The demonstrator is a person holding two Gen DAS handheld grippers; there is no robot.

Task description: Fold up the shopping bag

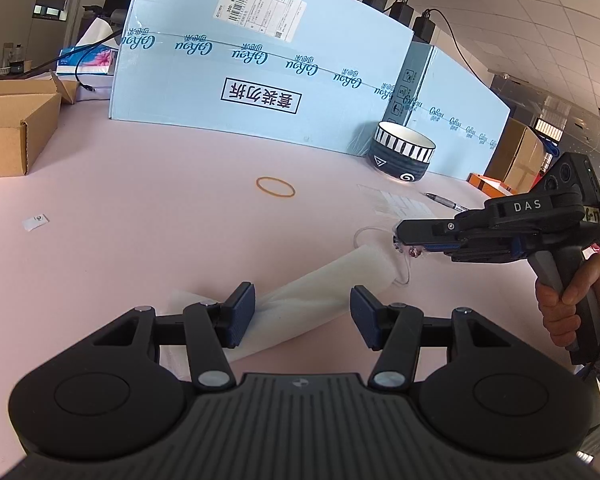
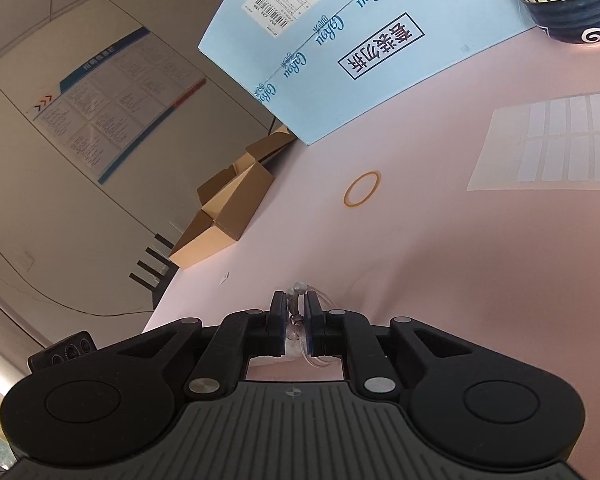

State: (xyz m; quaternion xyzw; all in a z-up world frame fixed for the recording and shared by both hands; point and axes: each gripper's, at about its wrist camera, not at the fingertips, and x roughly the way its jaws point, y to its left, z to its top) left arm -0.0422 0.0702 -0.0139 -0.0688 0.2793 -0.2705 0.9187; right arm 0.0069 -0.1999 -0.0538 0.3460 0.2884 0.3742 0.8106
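Lying on the pink table [image 1: 140,208], rolled white translucent shopping bag [image 1: 324,284], left gripper [image 1: 302,316] jaws apart around the roll without pressing, right gripper [image 2: 296,322] nearly closed, pinching the bag's thin clear cord [image 2: 300,292].

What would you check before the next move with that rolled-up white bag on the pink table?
1. Rolled white shopping bag lies on the pink table: ok.
2. Left gripper open astride the roll: ok.
3. Left pads pressing the roll: cannot tell.
4. Right gripper pinching the clear beaded cord: ok.
5. Tan rubber band lies apart from the roll: ok.
6. Striped ceramic bowl stands well clear: ok.
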